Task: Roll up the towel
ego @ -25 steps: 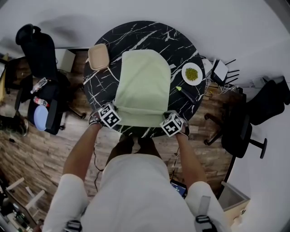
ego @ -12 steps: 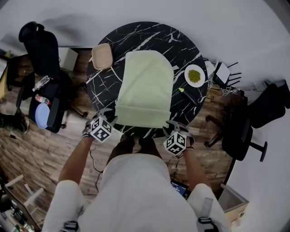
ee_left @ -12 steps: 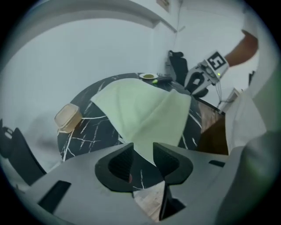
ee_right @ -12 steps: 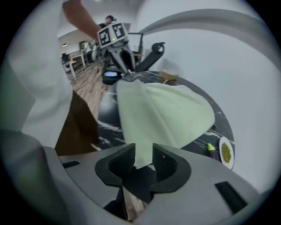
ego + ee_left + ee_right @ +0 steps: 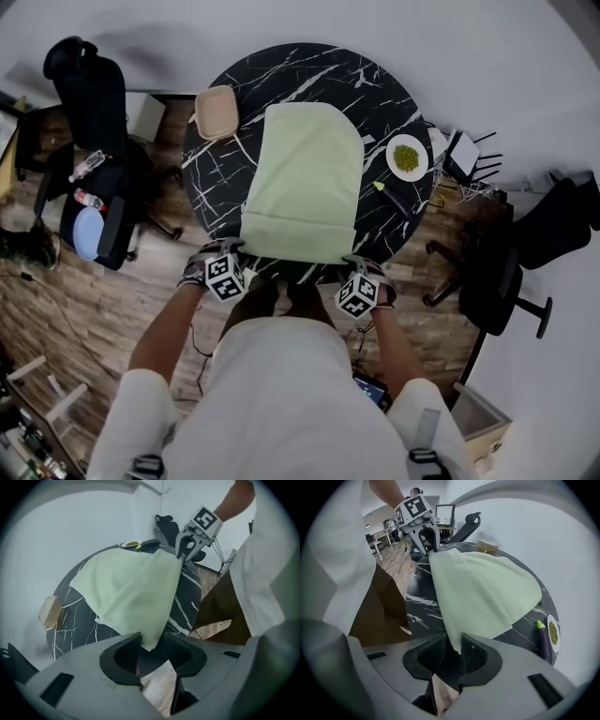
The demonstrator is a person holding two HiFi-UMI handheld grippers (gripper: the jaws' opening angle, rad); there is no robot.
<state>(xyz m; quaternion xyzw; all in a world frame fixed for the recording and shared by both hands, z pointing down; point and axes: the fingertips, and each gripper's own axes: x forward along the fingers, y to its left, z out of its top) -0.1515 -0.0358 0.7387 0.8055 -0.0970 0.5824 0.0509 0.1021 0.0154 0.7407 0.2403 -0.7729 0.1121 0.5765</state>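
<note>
Drew both tools back to the near edge of the table point(image 5: 281, 70), my left gripper point(image 5: 151, 653) opening, right gripper point(image 5: 456, 656) closing, towel point(image 5: 305, 178) corners loose between jaws; next turn needed a regrip.

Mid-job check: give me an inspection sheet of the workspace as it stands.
surface: round black marble table.
job's things: towel spread out, not yet rolled.
clutter: tan box, plate of green food, eggplant, all off the towel.
grippers: left claw opening, right claw closing; a towel corner between each one's jaws, unpinched.
cables: one thin cable on the wood floor.
surroundings: black chairs either side of the table.
</note>
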